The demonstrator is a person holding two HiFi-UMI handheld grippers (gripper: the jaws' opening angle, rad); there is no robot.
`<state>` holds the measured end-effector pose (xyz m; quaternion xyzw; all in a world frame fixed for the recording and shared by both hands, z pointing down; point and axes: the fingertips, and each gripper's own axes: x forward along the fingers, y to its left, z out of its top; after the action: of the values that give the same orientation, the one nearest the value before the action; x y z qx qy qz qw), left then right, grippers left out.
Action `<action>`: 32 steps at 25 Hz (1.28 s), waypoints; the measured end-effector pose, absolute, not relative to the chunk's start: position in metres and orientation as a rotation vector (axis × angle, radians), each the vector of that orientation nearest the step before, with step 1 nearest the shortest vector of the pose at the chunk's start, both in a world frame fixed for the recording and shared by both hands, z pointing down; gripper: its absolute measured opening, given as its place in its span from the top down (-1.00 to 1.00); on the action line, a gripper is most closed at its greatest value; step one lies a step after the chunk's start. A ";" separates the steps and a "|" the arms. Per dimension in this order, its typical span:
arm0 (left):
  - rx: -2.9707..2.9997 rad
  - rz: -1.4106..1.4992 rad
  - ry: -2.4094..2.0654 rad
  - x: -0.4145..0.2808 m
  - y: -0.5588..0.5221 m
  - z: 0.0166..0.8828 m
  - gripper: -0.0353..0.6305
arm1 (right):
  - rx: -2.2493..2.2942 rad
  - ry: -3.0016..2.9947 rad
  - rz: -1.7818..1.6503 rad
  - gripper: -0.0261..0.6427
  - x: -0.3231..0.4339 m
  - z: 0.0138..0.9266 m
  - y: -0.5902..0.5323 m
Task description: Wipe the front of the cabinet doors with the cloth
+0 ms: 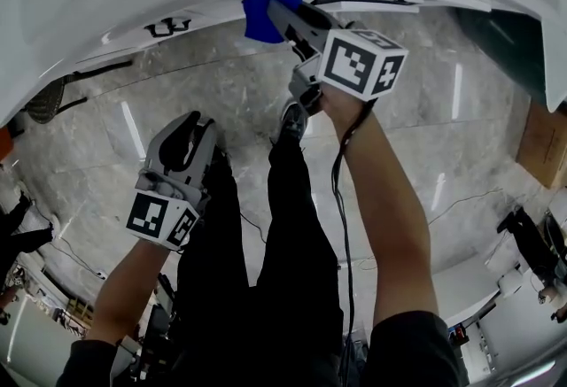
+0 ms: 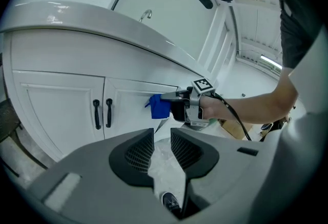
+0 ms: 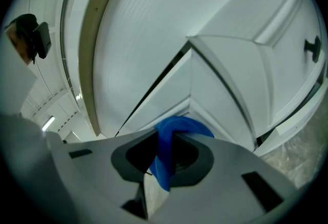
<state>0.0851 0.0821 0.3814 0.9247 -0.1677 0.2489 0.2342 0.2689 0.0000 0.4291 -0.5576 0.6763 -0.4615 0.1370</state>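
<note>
**Cloth [image 3: 173,138], blue: at the cabinet front, held by one gripper**

Item 1. We list the cloth as a bright blue bunch clamped between the jaws of the right gripper [image 3: 166,152]. Its free fold bulges past the jaw tips and lies against the white door panel. In the head view it sits at upper centre, right under the counter's overhang.

Item 2. We record the cabinet doors [image 2: 56,115] as white, with framed panels. One pair meets at two black vertical handles [image 2: 102,113], left of centre in the left gripper view. In that view the cloth touches the next door to the right of those handles, near its top edge.

Item 3. The right gripper reaches forward on an outstretched bare forearm. Its marker cube [image 1: 361,63] faces upward, and a black cable [image 1: 342,199] trails back along the arm.

Item 4. The left gripper [image 2: 162,147] is at lower left in the head view, well apart from the doors. Its jaws stand a little apart with nothing between them; only grey marbled floor [image 1: 443,119] shows through the gap.

Item 5. We note a white countertop [image 2: 102,20] curving above the doors, and a dark shoe [image 1: 291,120] on the floor below the right gripper.
</note>
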 end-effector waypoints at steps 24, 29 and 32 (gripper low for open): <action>2.476 0.666 -0.575 -0.006 0.026 0.386 0.58 | -1.813 2.120 -1.428 0.75 0.134 0.492 -0.046; 2.452 0.664 -0.587 -0.014 0.027 0.395 0.58 | -1.886 2.189 -1.526 0.75 0.136 0.522 -0.063; 2.448 0.676 -0.574 -0.008 0.034 0.400 0.58 | -1.807 2.191 -1.555 0.75 0.136 0.525 -0.067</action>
<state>-0.0075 0.0339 0.4002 0.9065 -0.2125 0.2502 0.2657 0.1357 -0.0669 0.5253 -0.5574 0.6760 -0.4796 -0.0479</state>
